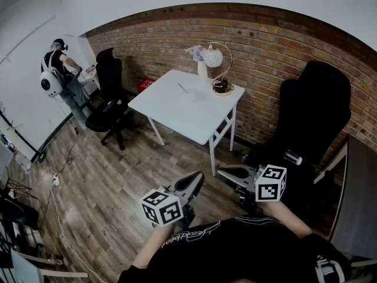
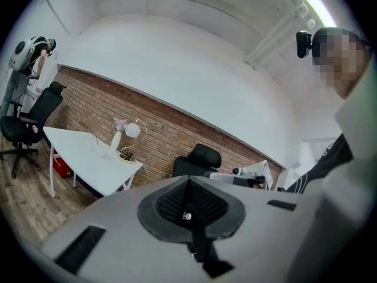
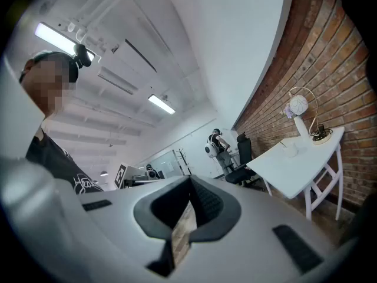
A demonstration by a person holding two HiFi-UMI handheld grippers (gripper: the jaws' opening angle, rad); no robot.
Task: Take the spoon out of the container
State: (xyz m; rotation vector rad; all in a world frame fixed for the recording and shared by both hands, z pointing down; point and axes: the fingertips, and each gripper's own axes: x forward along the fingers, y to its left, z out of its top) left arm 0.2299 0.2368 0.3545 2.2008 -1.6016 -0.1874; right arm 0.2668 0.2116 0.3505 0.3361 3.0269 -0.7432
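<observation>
On white table (image 1: 194, 122) ahead, spoon (image 1: 182, 88) in container (image 1: 189, 95); left gripper (image 1: 198, 179), right gripper (image 1: 222, 173) clenched empty, well apart from it.

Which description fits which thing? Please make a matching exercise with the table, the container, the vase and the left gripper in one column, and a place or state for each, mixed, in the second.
Things:
1. table
2. container
3. vase
4. left gripper

Descriptions:
A. jaws together, nothing between them
B. stands on the wooden floor by the brick wall
C. at the table's far edge, holding flowers
D. on the tabletop, with the spoon in it

Pairs: 1-B, 2-D, 3-C, 4-A
</observation>
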